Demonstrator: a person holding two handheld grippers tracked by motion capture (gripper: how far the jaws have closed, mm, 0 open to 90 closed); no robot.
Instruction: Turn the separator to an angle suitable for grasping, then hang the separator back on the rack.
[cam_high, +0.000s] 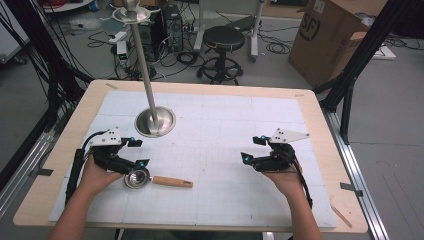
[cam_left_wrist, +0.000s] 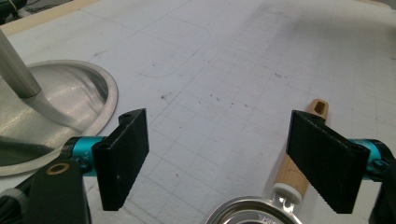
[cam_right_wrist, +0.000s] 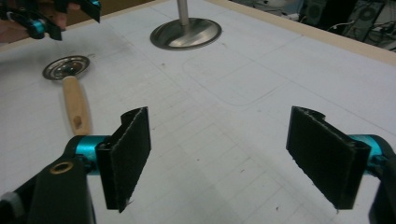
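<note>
A small metal strainer with a wooden handle lies on the white mat near the front left, handle pointing right. My left gripper hovers open just behind the strainer bowl, nothing between its jaws; in the left gripper view the bowl rim and the handle sit below the open gripper. My right gripper is open over the right half of the mat, well apart from the strainer. From the right gripper view the strainer lies far left, beyond the open gripper.
A metal stand with a round base and a tall pole rises at the mat's back left, close behind my left gripper. The white gridded mat covers a wooden table. A stool, cables and a cardboard box stand on the floor beyond.
</note>
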